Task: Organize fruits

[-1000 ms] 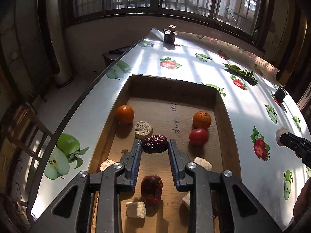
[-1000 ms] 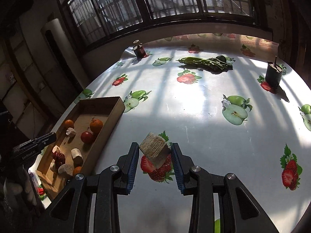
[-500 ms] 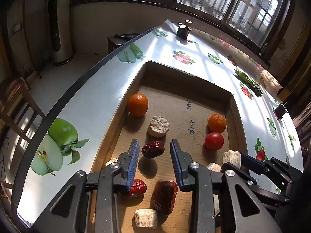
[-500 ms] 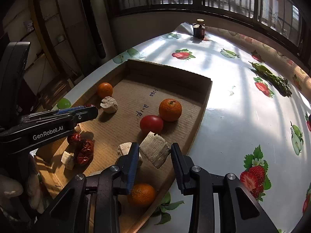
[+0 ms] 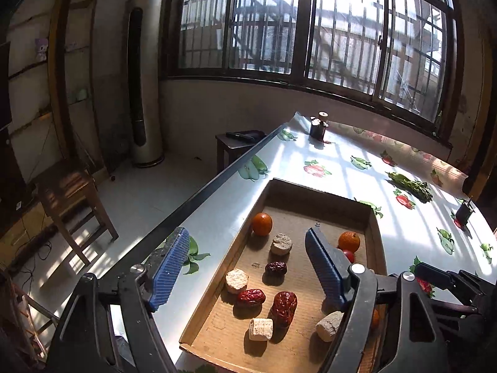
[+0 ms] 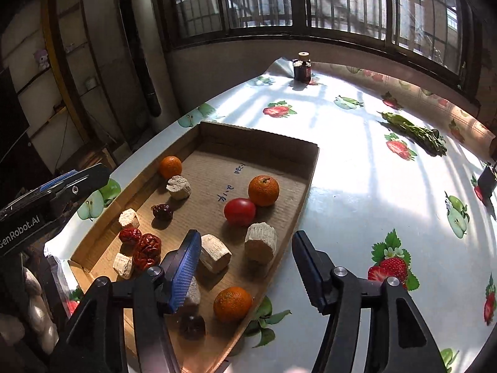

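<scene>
Lying on the corrugated floor of the cardboard tray (image 6: 306, 171), a pale beige block (image 6: 261, 242) is shown just below the red tomato (image 6: 239, 211) and the orange (image 6: 263, 190). It sits between the jaws of the right gripper (image 6: 245, 272), which have just been opening and no longer press on it. A dark date (image 5: 275, 268) is seen resting on the tray floor in the left wrist view, beyond the left gripper (image 5: 248, 275) (its jaws likewise just opened wide, nothing held). Two larger red dates (image 5: 282, 307) and further beige pieces are grouped near the tray's near end. The tray is set on a fruit-printed tablecloth (image 6: 388, 205), with a bundle of greens (image 6: 416, 136) well apart.
</scene>
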